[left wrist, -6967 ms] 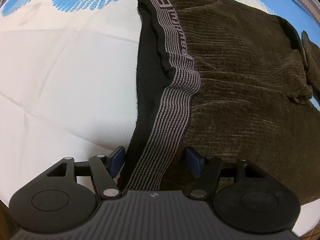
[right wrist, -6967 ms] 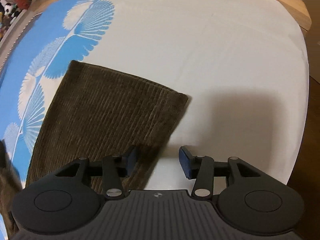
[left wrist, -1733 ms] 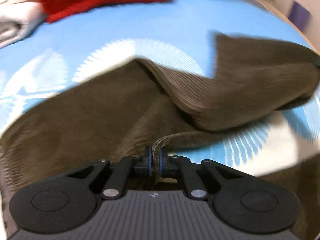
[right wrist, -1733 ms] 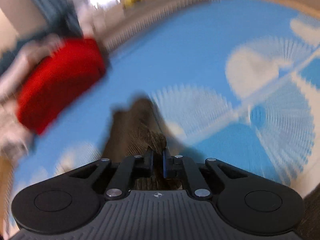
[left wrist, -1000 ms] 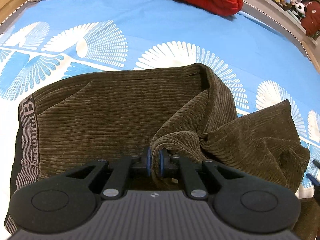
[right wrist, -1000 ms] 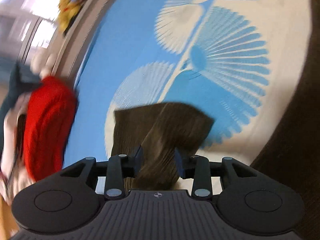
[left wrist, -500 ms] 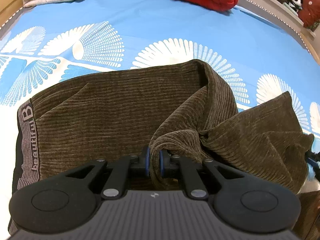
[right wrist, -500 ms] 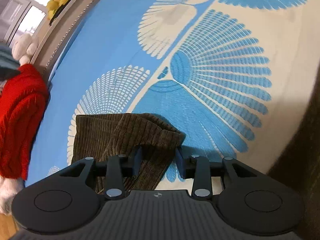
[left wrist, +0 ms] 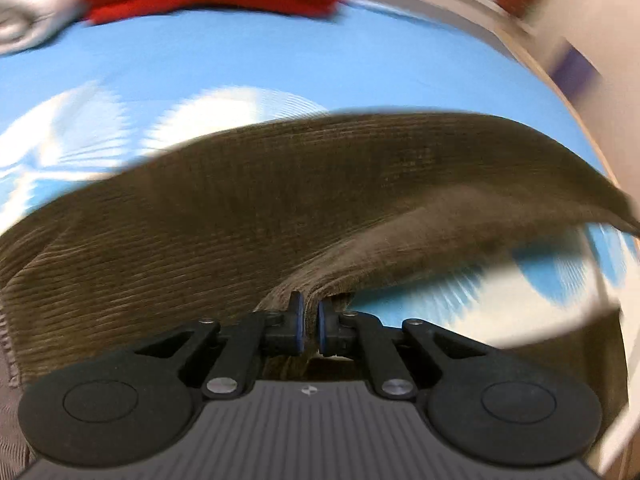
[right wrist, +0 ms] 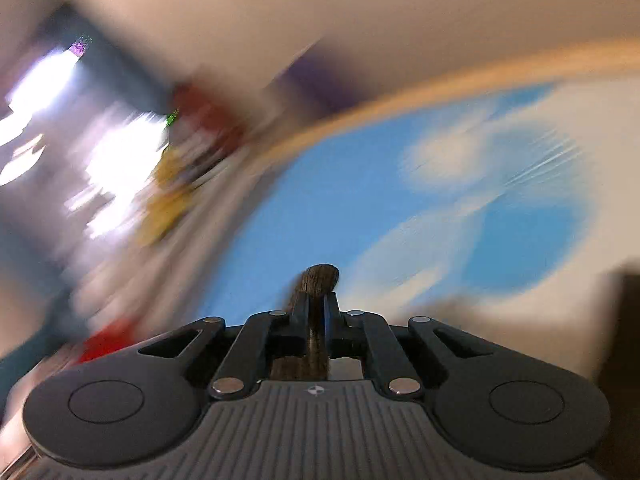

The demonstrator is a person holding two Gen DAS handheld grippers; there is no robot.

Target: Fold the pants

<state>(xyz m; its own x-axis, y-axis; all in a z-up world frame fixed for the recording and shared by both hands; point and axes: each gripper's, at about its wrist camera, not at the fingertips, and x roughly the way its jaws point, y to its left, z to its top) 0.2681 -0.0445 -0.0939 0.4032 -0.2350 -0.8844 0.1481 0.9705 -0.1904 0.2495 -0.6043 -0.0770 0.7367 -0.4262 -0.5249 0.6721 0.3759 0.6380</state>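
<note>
The right gripper [right wrist: 316,312] is clamped on a narrow fold of brown ribbed pants [right wrist: 319,280]. The cloth runs up between both pads, and a rounded tip stands just past the fingertips. Beyond the gripper lies a bedsheet [right wrist: 332,200] in blue with pale fan-shaped patterns, badly smeared by motion blur. A light wooden bed edge [right wrist: 460,84] curves across the upper right. Upper left shows bright glare and streaks of red and yellow; these items cannot be identified. A dark mass at the far right edge is also unclear.
</note>
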